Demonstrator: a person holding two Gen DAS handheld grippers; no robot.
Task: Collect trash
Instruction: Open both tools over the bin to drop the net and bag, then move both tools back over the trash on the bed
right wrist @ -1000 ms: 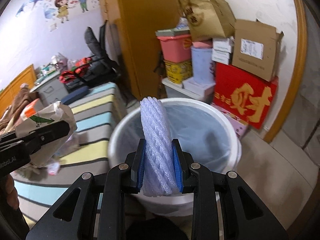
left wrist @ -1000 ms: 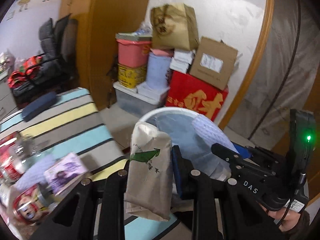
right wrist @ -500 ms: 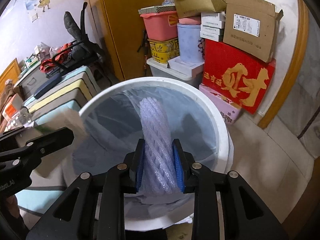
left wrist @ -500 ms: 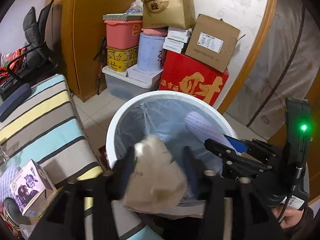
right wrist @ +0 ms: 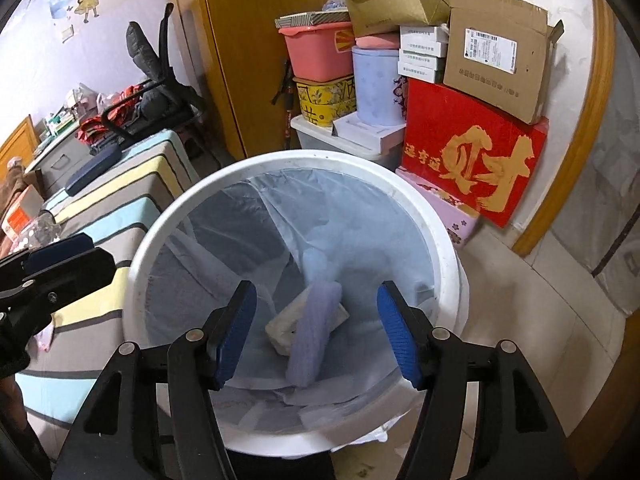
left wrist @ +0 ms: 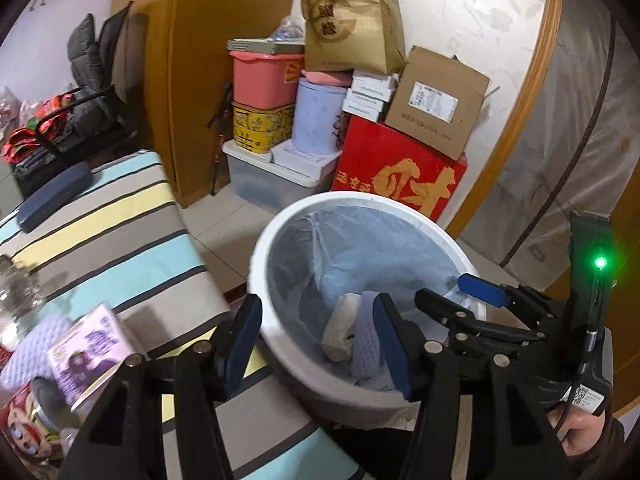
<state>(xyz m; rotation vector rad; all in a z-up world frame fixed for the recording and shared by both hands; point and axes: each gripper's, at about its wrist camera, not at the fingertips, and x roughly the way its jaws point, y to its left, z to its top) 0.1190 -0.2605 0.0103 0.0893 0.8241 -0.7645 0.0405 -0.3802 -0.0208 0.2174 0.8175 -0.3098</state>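
Down at the bottom of the bin (right wrist: 448, 240), on its clear liner (right wrist: 224, 248), lie two pieces of trash: a lilac foam net (right wrist: 312, 332) and a crumpled paper bag (right wrist: 288, 326), the net lying across the bag and touching it. Seen from the left wrist, the same net (left wrist: 366, 340) and bag (left wrist: 340, 328) sit side by side low in the white bin (left wrist: 272, 344). Above them the right gripper (right wrist: 318, 334) hangs over the bin mouth, its blue pads (right wrist: 236, 332) well apart and its jaws opening, gripping nothing; the net shows in the gap but lies far below the pads. At that view's left edge the left gripper (right wrist: 60, 264) pokes in over the bin's left rim. From its own camera the left gripper (left wrist: 316, 344) also stands wide and empty, one finger outside the near rim, the other over the bin. To its right the right gripper (left wrist: 476, 300) reaches over the rim, held by a hand (left wrist: 576, 428) with a dark sleeve. Left of the bin runs a striped cushion (left wrist: 100, 240) carrying a dark flat case (left wrist: 52, 196), a small purple carton (left wrist: 88, 348) and other packets at the near left. Beyond the bin, against the far wall, stand a red box (right wrist: 472, 156), a cardboard box (right wrist: 496, 52), a pink tub (right wrist: 320, 52) and a lilac cylinder (right wrist: 376, 84), beside a wooden cabinet (right wrist: 244, 40).
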